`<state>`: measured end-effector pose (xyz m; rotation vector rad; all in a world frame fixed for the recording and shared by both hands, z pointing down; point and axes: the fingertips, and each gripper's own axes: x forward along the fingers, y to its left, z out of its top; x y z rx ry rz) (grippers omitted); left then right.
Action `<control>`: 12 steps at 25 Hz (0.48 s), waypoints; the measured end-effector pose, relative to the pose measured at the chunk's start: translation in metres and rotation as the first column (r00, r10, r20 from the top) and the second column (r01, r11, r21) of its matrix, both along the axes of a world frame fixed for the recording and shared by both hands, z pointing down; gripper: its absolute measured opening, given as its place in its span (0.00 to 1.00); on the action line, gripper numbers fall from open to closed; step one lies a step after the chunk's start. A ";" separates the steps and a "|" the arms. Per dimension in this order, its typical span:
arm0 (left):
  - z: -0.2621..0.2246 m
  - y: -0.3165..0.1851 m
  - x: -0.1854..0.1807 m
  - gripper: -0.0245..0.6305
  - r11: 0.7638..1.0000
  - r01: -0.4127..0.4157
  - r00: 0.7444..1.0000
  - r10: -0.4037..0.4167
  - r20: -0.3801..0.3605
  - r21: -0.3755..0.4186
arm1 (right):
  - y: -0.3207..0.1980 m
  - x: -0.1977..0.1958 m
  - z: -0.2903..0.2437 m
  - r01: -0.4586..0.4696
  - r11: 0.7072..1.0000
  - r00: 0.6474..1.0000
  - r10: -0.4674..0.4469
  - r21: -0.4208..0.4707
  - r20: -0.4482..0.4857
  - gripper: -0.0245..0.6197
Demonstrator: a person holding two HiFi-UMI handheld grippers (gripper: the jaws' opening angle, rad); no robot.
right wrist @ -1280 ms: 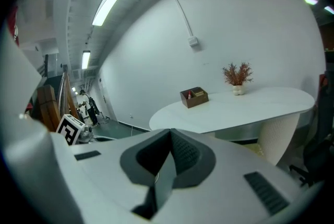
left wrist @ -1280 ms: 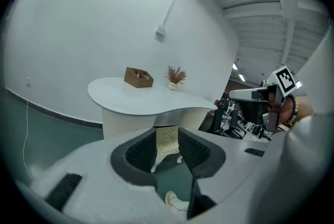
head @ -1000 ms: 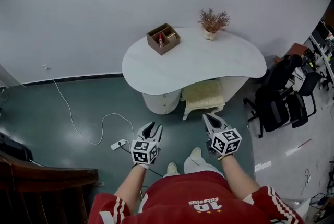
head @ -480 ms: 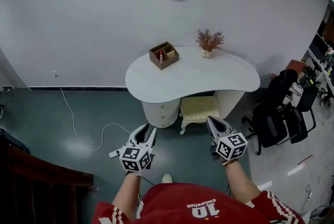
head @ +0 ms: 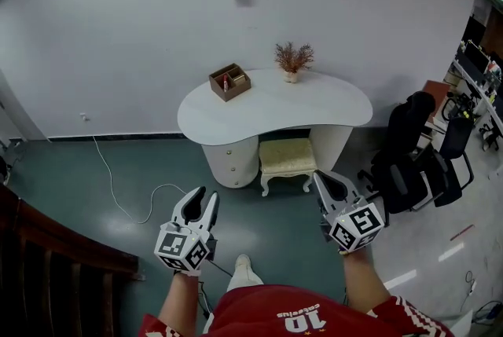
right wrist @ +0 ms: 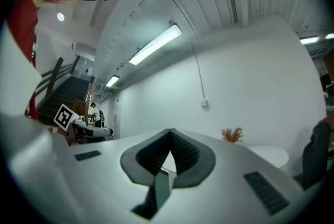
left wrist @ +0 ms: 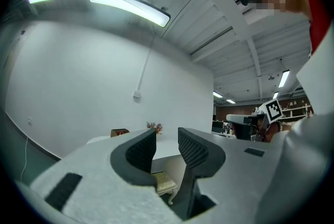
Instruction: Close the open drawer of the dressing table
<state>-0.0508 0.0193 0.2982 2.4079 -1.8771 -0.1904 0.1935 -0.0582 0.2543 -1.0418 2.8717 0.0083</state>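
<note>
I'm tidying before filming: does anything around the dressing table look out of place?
Only the white cable, trailing loose across the floor left of the dressing table. The tabletop itself looks tidy.

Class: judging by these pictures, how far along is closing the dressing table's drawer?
Done: nothing visible; both grippers are well short of the dressing table. In hand: nothing; the left gripper has its jaws apart and empty, the right gripper has them together. Left: go to the drawer pedestal and push the drawer in; from here I cannot tell which one is open.
</note>
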 end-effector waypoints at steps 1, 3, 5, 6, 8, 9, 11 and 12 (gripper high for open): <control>-0.005 0.008 0.006 0.24 1.000 0.007 1.000 -0.007 0.009 0.009 | 0.007 0.010 -0.004 0.000 1.000 1.000 0.000 0.008 0.009 0.04; -0.014 0.024 0.018 0.24 0.999 0.023 0.999 -0.023 0.029 0.027 | 0.021 0.029 -0.009 0.000 1.000 0.999 0.000 0.007 0.038 0.04; -0.024 0.040 0.029 0.21 0.998 0.039 0.998 -0.041 0.039 0.055 | 0.033 0.046 -0.010 -0.004 1.000 0.998 0.004 0.000 0.057 0.04; -0.028 0.047 0.035 0.19 0.996 0.047 0.998 -0.050 0.042 0.072 | 0.037 0.053 -0.008 -0.007 1.000 0.998 0.007 -0.006 0.065 0.04; -0.037 0.058 0.045 0.16 0.993 0.067 0.996 -0.073 0.054 0.102 | 0.044 0.063 -0.005 -0.002 1.000 0.997 0.004 -0.027 0.080 0.04; -0.040 0.063 0.051 0.14 0.991 0.075 0.995 -0.082 0.060 0.115 | 0.047 0.066 -0.003 0.006 0.999 0.996 -0.003 -0.035 0.086 0.04; -0.043 0.072 0.063 0.12 0.988 0.080 0.994 -0.089 0.060 0.130 | 0.056 0.070 -0.002 0.022 0.999 0.996 -0.018 -0.036 0.090 0.04; -0.043 0.076 0.068 0.10 0.988 0.080 0.995 -0.088 0.056 0.134 | 0.061 0.072 -0.003 0.027 0.999 0.995 -0.024 -0.031 0.092 0.04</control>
